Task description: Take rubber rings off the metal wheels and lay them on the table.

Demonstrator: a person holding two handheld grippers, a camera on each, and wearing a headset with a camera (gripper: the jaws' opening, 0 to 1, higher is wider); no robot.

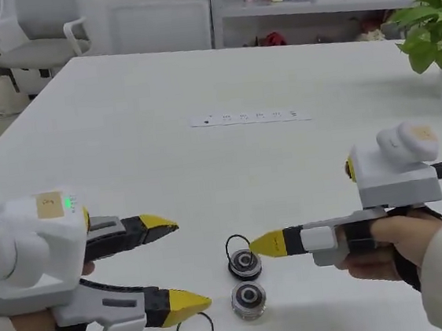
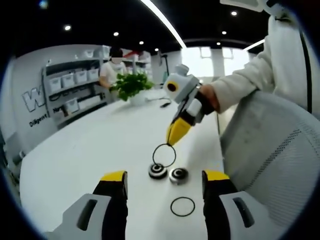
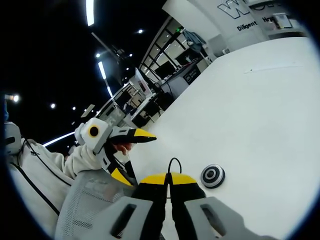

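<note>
Right hand-held gripper (image 1: 256, 246), jaws pinched on a rubber ring (image 1: 234, 247), hovers just over the dark wheel (image 1: 245, 267); left hand-held gripper (image 1: 177, 263) (jaws spread) waits farther from it.

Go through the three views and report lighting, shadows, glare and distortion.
Head view: even, bright light, sharp, only faint shadows on the table under the metal wheels. Left gripper view: fisheye bends the ceiling light strip; the window is blown out. Right gripper view: rolled, dark ceiling, glaring white table, the rubber ring in the right gripper slightly soft.
</note>
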